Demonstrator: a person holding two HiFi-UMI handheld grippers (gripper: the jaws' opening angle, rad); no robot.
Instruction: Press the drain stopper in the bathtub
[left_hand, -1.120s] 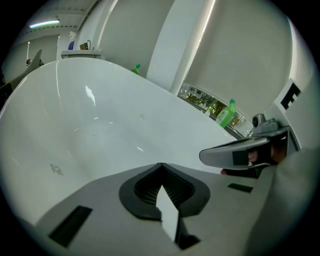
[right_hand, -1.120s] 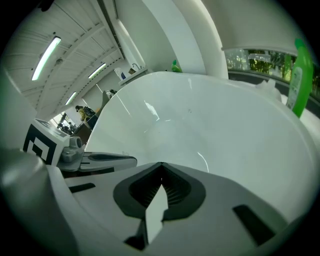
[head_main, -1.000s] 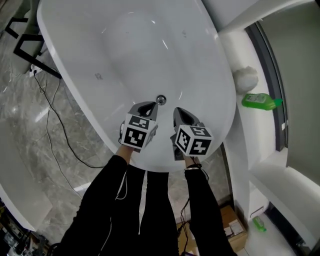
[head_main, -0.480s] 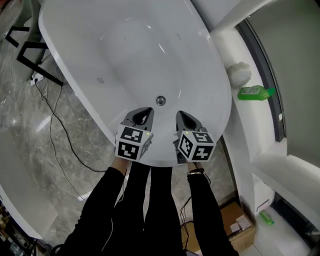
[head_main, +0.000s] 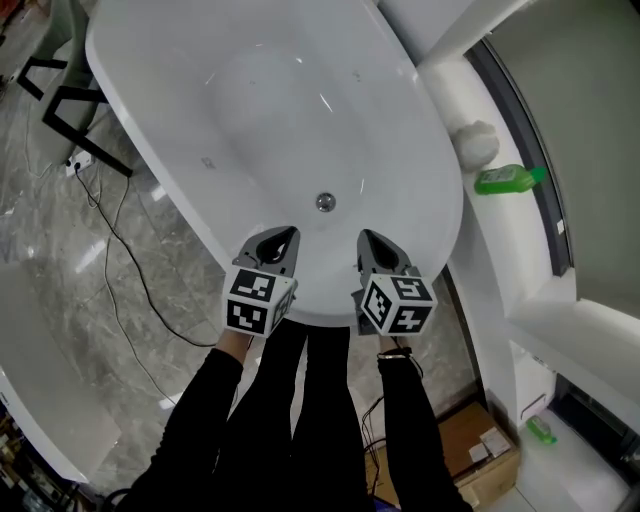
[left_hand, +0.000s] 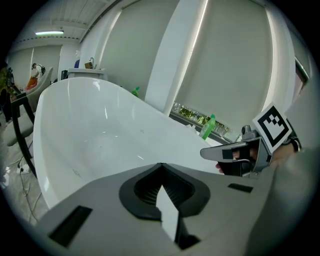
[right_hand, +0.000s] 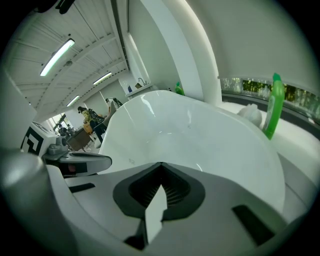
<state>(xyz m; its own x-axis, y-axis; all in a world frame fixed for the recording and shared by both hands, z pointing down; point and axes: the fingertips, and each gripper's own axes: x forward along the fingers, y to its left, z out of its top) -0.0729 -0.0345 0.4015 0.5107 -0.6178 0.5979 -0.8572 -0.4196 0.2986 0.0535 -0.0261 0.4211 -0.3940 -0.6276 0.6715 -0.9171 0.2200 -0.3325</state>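
Stopper: a small, round, shiny metal disc (head_main: 324, 202) in the white floor of the tub (head_main: 170, 90), on the midline near my end. I can't tell whether it sits up or down.
Stopper position: it lies ahead of both tongs and between their lines, touching neither.
Tub: a glossy white oval with a broad rolled rim; its walls slope smoothly to the basin, with light streaks on the far slope.
Left tongs: (head_main: 288, 234) clenched on nothing — in their own view the tips (left_hand: 160, 164) meet in a point. They hang over the near rim, left of the stopper.
Right tongs: (head_main: 366, 237) also clenched and holding nothing, with the tips (right_hand: 161, 164) together. They hang over the near rim, right of the stopper, level with the left pair.
Gap between tongs: the two are well apart, and each shows at the edge of the other's view.
Edges: the near rim curves under both tongs. To the right, the tub's side runs close by a white ledge (head_main: 450, 80).
On the ledge: a green bottle (head_main: 508, 179) lies on its side, with a white rounded lump (head_main: 478, 142) just beside it.
Left side: marble floor (head_main: 60, 250) with a thin black cable (head_main: 130, 270) trailing over it, and a black stand (head_main: 60, 100) by the tub's far left.
Open room: smooth white basin slopes from the tips down to the stopper — the widest space runs along the tub's length.
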